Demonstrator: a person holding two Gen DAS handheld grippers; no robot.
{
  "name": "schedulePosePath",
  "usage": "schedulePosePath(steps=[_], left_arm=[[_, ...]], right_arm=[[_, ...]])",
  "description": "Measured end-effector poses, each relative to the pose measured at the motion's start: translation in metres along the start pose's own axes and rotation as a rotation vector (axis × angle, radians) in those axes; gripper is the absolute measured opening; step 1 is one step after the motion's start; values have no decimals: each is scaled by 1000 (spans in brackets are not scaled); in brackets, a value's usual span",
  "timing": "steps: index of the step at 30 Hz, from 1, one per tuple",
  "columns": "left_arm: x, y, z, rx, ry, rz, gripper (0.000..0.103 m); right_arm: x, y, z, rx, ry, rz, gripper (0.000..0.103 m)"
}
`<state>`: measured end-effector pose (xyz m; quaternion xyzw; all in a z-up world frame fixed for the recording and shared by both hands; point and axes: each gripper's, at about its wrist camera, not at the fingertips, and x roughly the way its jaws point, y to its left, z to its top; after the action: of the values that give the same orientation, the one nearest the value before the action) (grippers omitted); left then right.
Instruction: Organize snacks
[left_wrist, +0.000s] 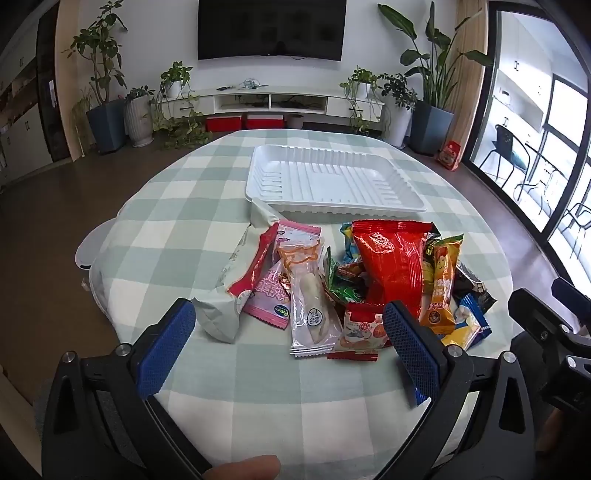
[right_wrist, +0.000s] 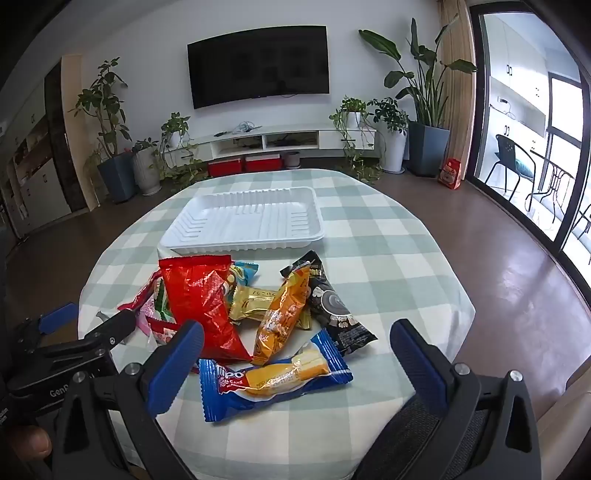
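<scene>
your left tongs (left_wrist: 288, 347) tilt downward with their blue pads (left_wrist: 168, 345) spread wide and nothing between them. your right tongs (right_wrist: 297, 363) tilt down likewise, jaws just as wide, gripping nothing. a fingertip (left_wrist: 243, 468) of yours shows at the lower edge, under the left tongs.

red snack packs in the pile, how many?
2 mainly red: the big red bag mid-pile, and a small red-edged pack at the near edge beside the left gripper. Others may be buried.

Small green snack packets (left_wrist: 345, 282) mostly hidden under large red foil bag (left_wrist: 391, 258); fingertip (left_wrist: 243, 467) cut off at near edge.
</scene>
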<state>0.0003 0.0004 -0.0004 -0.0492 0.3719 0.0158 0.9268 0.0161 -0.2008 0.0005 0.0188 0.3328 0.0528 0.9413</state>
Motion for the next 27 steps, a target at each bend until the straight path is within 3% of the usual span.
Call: schedulePosePath(steps=[27], left_arm=[[3, 9, -6, 8, -16, 50, 103]], right_arm=[[11, 1, -6, -2, 45, -27, 103]])
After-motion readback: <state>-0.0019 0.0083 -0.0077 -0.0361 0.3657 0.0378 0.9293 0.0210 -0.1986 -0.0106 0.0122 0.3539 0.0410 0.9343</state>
